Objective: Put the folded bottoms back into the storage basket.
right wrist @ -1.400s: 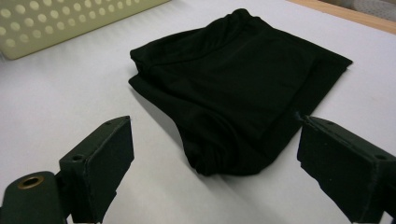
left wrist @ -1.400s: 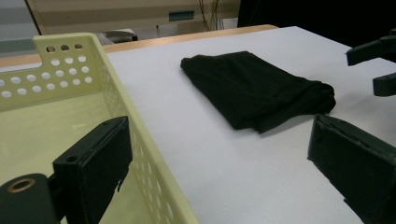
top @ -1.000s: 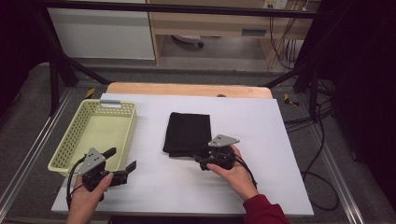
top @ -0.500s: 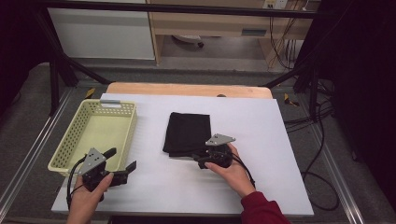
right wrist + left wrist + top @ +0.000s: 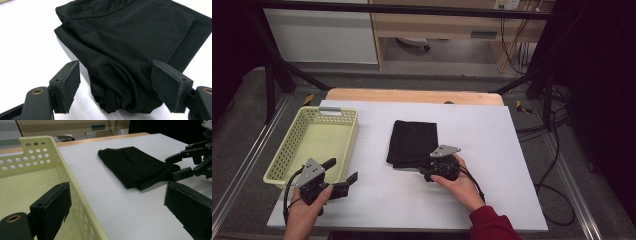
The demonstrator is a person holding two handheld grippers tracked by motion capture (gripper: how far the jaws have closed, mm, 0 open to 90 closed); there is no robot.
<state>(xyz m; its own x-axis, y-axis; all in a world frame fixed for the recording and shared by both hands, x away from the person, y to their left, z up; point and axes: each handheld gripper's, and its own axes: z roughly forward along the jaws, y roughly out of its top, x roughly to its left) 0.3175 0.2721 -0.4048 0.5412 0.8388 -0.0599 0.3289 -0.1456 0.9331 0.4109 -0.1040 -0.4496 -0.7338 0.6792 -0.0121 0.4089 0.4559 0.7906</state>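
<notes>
Two jaws of the right gripper (image 5: pixel 115 86) straddle the near corner of the folded black cloth (image 5: pixel 413 142), which lies mid-worktop (image 5: pixel 512 150) just right of the yellow basket (image 5: pixel 314 145). They have just been closing, the bunched fabric between them but not yet pinched. A good grasp likely means gathering every layer of the fold — not just the top one — before lifting. The left gripper (image 5: pixel 343 176) rests by the basket's near corner, jaws wide and empty.

Right tongs (image 5: pixel 428 172) level, jaws just been closing, gap remains. Left tongs (image 5: pixel 343 176) wide apart, level.
</notes>
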